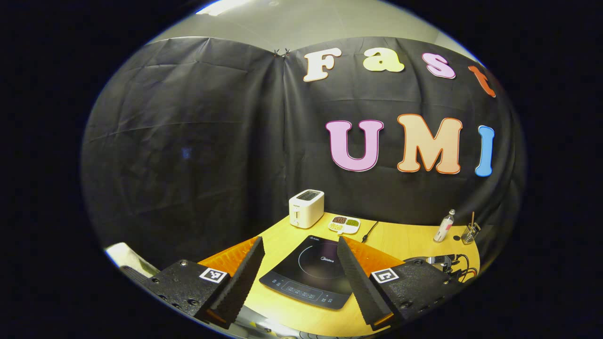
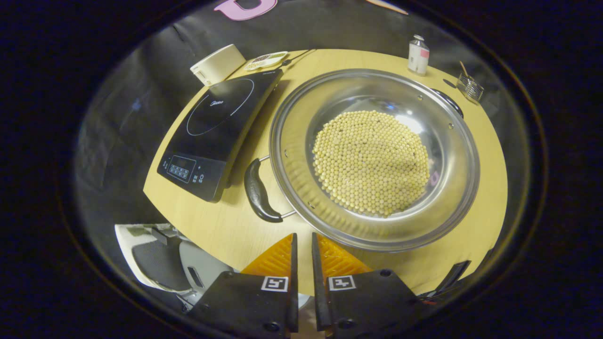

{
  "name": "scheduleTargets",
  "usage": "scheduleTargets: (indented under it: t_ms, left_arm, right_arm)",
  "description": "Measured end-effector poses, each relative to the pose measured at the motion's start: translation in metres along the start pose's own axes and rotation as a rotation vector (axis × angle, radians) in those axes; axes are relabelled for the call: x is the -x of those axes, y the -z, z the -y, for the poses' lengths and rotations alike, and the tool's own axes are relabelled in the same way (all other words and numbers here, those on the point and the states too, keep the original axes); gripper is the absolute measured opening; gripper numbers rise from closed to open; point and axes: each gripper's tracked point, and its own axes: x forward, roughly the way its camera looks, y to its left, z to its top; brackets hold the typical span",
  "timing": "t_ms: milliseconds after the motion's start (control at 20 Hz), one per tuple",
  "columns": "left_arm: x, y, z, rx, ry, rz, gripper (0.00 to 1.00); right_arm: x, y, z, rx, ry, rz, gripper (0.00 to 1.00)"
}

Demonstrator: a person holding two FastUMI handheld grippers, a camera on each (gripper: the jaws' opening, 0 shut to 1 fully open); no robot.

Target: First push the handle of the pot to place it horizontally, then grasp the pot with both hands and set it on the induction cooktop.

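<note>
Showing the pot (image 2: 374,157) of beans (image 2: 372,162) just beside the cooktop (image 2: 221,127) at 9 o'clock; toaster (image 2: 217,63) and bottle (image 2: 418,55) beyond; right gripper (image 2: 302,245) nearly closed, empty; left gripper (image 1: 301,263) wide open, empty.

Each gripper (image 1: 300,270) has a black, screw-studded body. A square black-and-white marker (image 2: 274,283) sits behind each finger. Serrated ridges line the fingers' (image 1: 245,278) inner faces.

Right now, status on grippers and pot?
Left gripper open, above cooktop. Right gripper nearly shut, empty. Pot of beans beside cooktop, untouched. Nothing between them.
</note>
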Motion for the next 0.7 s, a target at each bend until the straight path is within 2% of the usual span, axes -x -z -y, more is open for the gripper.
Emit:
scheduleTargets:
  t_ms: [100, 150, 200, 350, 400, 450, 500, 550, 650, 700]
  left_arm:
    - [-0.007, -0.005, 0.001, -0.006, 0.021, 0.013, 0.95]
    - [-0.012, -0.005, 0.001, -0.009, 0.034, 0.016, 0.92]
    - [-0.017, -0.006, 0.0, -0.015, 0.05, 0.018, 0.95]
    - [-0.032, -0.006, -0.004, -0.038, 0.113, 0.025, 0.92]
    - [-0.038, -0.006, -0.006, -0.044, 0.136, 0.024, 0.94]
    - [-0.044, -0.005, -0.007, -0.052, 0.157, 0.024, 0.92]
    - [-0.05, -0.006, -0.008, -0.061, 0.178, 0.024, 0.92]
    - [-0.055, -0.006, -0.009, -0.068, 0.199, 0.026, 0.92]
    - [-0.063, -0.006, -0.01, -0.075, 0.244, 0.031, 0.94]
    - [-0.066, -0.006, -0.009, -0.077, 0.265, 0.029, 0.96]
  right_arm:
    - [-0.002, -0.002, -0.003, -0.012, 0.011, 0.001, 0.17]
    - [-0.004, -0.002, -0.005, -0.02, 0.019, 0.006, 0.17]
    - [-0.005, -0.005, -0.006, -0.031, 0.032, 0.015, 0.17]
    - [-0.006, -0.008, -0.013, -0.086, 0.063, 0.031, 0.16]
    - [-0.005, -0.011, -0.016, -0.104, 0.073, 0.039, 0.16]
    - [-0.006, -0.012, -0.019, -0.12, 0.085, 0.046, 0.07]
    - [-0.007, -0.016, -0.021, -0.137, 0.099, 0.055, 0.07]
    - [-0.008, -0.019, -0.025, -0.156, 0.111, 0.063, 0.16]
    - [-0.011, -0.026, -0.031, -0.188, 0.132, 0.079, 0.16]
    - [-0.012, -0.03, -0.033, -0.203, 0.141, 0.082, 0.06]
